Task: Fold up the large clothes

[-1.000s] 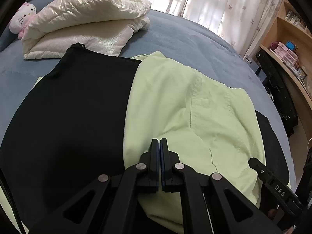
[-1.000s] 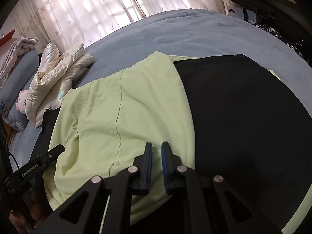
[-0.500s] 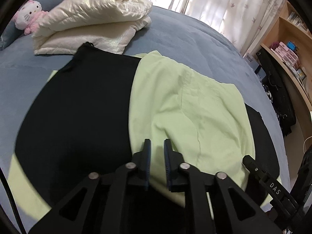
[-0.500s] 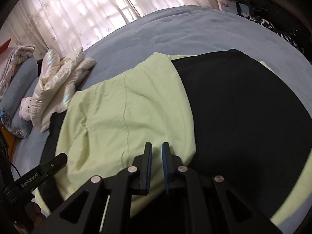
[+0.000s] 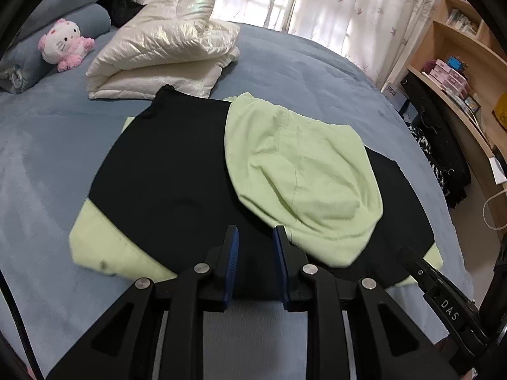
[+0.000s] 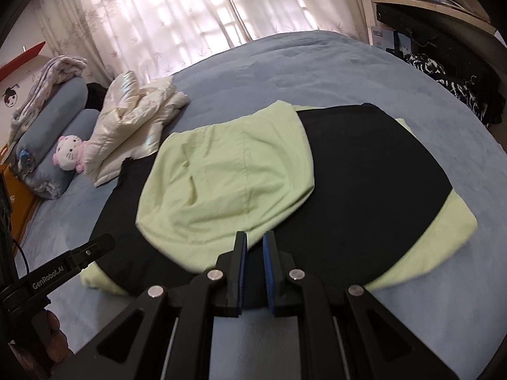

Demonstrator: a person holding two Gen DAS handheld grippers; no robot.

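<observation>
1. the garment [image 5: 196,171], a large piece in black and pale green, lies spread flat on the blue bed [image 5: 50,158], in the middle of the cover.
2. its green flap [image 5: 301,177] is folded over the black panel and rests on top of it; in the right wrist view the same flap [image 6: 228,174] covers the left half of the black cloth.
3. pale green edges show from under the black at the near corners on both sides.
4. the left hand-held gripper [image 5: 253,237] hangs above the near edge of the garment. its jaws have just been opening and now stand a little apart, with nothing between the blue pads; only black cloth shows below the gap.
5. the right hand-held gripper [image 6: 254,240] also hangs above the near edge, just in front of the tip of the green flap. its jaws stand close, with a narrow slit between the pads and no cloth pinched in it.
6. each gripper shows at the edge of the other's view, with fingers of the person's hand [image 6: 47,338] beneath the left one.
7. a folded cream jacket [image 5: 164,53] lies beyond the garment, touching its far corner or just beside it; i cannot tell which.
8. a pink plush toy [image 5: 65,44] leans on a rolled blue blanket [image 5: 19,63] at the head of the bed.
9. curtains [image 6: 164,19] hang behind the bed, and wooden shelves [image 5: 459,60] stand at the right.
</observation>
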